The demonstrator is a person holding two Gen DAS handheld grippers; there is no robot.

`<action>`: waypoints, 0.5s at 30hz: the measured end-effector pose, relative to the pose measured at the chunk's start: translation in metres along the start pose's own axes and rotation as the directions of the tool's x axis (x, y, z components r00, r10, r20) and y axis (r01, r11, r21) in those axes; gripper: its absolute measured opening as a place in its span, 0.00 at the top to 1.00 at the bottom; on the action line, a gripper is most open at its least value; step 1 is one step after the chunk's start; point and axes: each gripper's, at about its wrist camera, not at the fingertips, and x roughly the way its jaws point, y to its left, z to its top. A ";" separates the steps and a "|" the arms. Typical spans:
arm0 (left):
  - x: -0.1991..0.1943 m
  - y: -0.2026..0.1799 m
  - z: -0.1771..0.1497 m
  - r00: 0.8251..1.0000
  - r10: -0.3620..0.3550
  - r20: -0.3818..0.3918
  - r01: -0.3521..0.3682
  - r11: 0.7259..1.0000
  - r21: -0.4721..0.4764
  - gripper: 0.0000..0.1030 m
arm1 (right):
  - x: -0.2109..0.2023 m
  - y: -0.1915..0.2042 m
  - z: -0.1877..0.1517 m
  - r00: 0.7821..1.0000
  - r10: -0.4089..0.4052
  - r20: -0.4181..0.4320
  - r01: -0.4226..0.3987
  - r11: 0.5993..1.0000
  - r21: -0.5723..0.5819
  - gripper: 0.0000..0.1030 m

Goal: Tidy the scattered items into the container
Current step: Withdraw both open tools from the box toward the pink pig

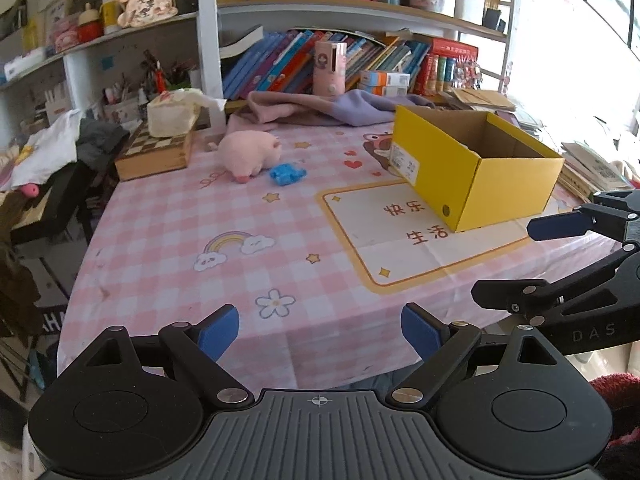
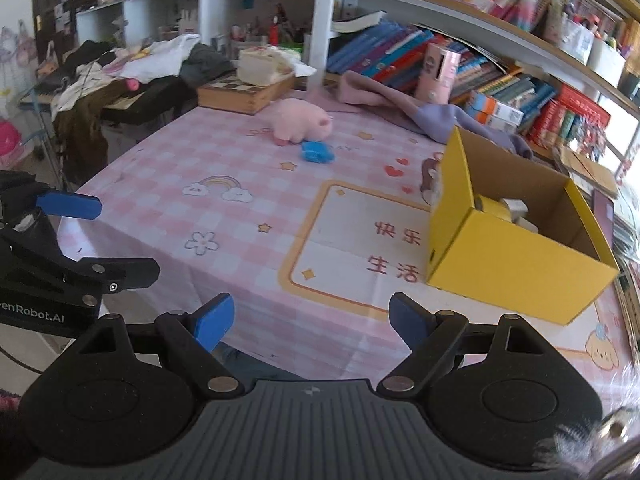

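Tongs on both sides stand wide with nothing between them: the left tongs point(image 1: 320, 330) and the right tongs point(image 2: 312, 322) hover over the near edge of the pink checked surface point(image 1: 180, 240). Judging by this, the step in hand is the approach to the next pickup. Two scattered items are left, a pink plush pig point(image 1: 248, 154) and a small blue toy point(image 1: 286, 174) just beside it, both well apart from the yellow cardboard box point(image 1: 476, 168) on the right. Next move, I judge, is a reach across to the far side, lowering open tongs around one toy. Only the right wrist view looks into the box, where a yellow roll point(image 2: 494, 206) and pale pieces already lie; the left view shows only its bare inner walls.
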 end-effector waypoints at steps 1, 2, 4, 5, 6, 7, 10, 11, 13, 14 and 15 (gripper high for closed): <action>0.000 0.001 -0.001 1.000 0.001 0.000 -0.001 1.000 -0.003 0.12 | 0.001 0.002 0.001 1.000 0.003 -0.001 -0.003 1.000 -0.006 0.18; -0.001 0.002 -0.002 1.000 0.002 0.000 -0.002 1.000 -0.006 0.12 | 0.001 0.003 0.002 1.000 0.005 -0.003 -0.005 1.000 -0.010 0.18; 0.000 0.005 -0.003 1.000 0.005 -0.004 -0.005 1.000 -0.013 0.12 | 0.004 0.006 0.004 1.000 0.010 -0.005 -0.010 1.000 -0.016 0.18; 0.000 0.006 -0.003 1.000 0.008 -0.006 -0.008 1.000 -0.016 0.12 | 0.005 0.006 0.005 1.000 0.012 -0.006 -0.013 1.000 -0.018 0.18; 0.000 0.007 -0.003 1.000 0.011 -0.007 -0.011 1.000 -0.018 0.12 | 0.007 0.007 0.006 1.000 0.016 -0.006 -0.016 1.000 -0.021 0.18; 0.001 0.009 -0.003 1.000 0.016 -0.007 -0.016 1.000 -0.022 0.12 | 0.009 0.008 0.008 1.000 0.020 -0.006 -0.020 1.000 -0.024 0.18; 0.003 0.014 -0.002 1.000 0.028 -0.007 -0.029 0.999 -0.031 0.12 | 0.015 0.010 0.012 0.999 0.032 -0.003 -0.032 0.999 -0.037 0.18; 0.004 0.016 -0.001 0.999 0.032 -0.009 -0.032 0.999 -0.035 0.12 | 0.017 0.011 0.014 0.999 0.036 -0.002 -0.036 0.998 -0.042 0.18; 0.008 0.019 0.001 0.999 0.041 -0.016 -0.042 0.998 -0.039 0.12 | 0.023 0.013 0.017 0.999 0.046 -0.005 -0.046 0.998 -0.051 0.18; 0.009 0.021 0.002 0.999 0.045 -0.018 -0.046 0.998 -0.040 0.12 | 0.026 0.013 0.019 0.999 0.051 -0.006 -0.051 0.997 -0.051 0.18; 0.011 0.022 0.003 0.999 0.049 -0.020 -0.050 0.998 -0.039 0.12 | 0.029 0.012 0.021 0.998 0.056 -0.005 -0.056 0.997 -0.048 0.18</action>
